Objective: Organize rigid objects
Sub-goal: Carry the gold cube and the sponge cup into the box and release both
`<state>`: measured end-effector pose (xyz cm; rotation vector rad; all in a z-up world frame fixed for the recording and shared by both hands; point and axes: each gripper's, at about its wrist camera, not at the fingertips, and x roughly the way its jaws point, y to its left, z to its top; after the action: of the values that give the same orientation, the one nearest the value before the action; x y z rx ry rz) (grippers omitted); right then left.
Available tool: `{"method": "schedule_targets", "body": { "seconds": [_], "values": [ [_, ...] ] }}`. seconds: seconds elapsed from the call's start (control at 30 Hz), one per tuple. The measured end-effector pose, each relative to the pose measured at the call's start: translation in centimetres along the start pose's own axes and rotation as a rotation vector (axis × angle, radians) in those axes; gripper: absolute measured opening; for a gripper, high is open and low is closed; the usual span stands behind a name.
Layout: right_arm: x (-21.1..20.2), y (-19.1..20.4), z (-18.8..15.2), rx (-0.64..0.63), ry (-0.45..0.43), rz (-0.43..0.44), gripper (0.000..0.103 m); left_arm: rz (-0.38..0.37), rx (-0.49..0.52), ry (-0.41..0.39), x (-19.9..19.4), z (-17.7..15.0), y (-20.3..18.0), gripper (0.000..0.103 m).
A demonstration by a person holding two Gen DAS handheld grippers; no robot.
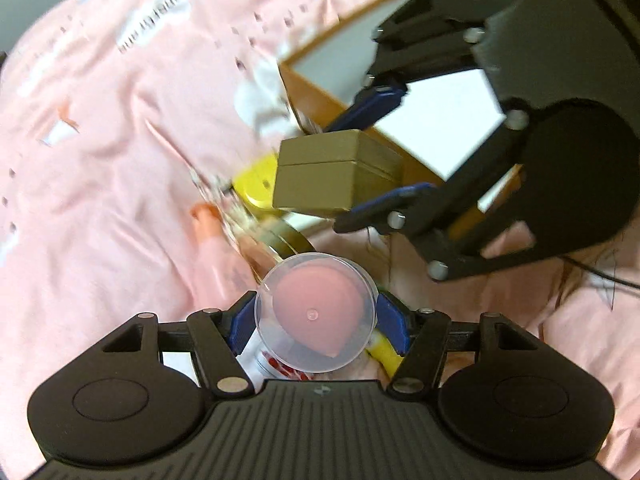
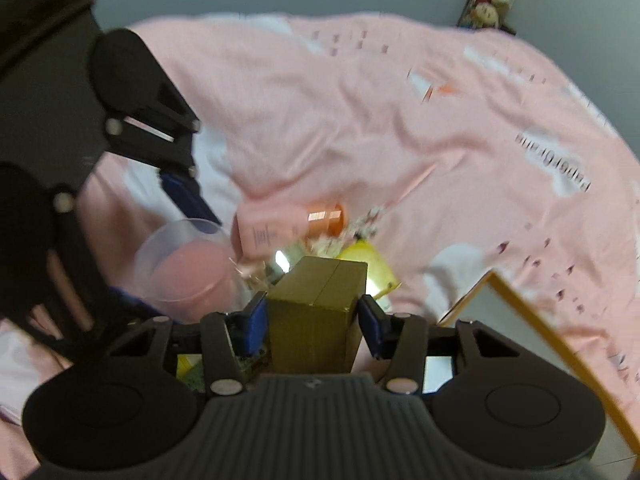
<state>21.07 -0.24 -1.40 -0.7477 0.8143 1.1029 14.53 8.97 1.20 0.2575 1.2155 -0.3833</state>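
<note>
Gold box (image 2: 316, 312) near pink bottle (image 2: 280, 230), yellow item (image 2: 370, 266)

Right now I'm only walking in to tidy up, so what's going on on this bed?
A person is sorting small items with two handheld grippers. The left gripper holds a clear plastic cup with something pink inside; the right gripper holds a gold box. Both are lifted above the pink sheet, near a wood-edged box.
</note>
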Motion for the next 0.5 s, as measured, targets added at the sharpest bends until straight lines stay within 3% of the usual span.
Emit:
{"method": "schedule_targets", "body": {
  "seconds": [0.27,0.5],
  "values": [
    [-5.7,-1.9,0.7,-0.004,-0.106,-0.112,0.048,0.041,0.023,-0.129,-2.9,3.6,-0.7,0.074],
    [-7.3,-6.6,-1.1,0.072,-0.074,-0.245,0.048,0.029,0.119,-0.193,-3.0,7.5,-2.9,0.074]
  ]
}}
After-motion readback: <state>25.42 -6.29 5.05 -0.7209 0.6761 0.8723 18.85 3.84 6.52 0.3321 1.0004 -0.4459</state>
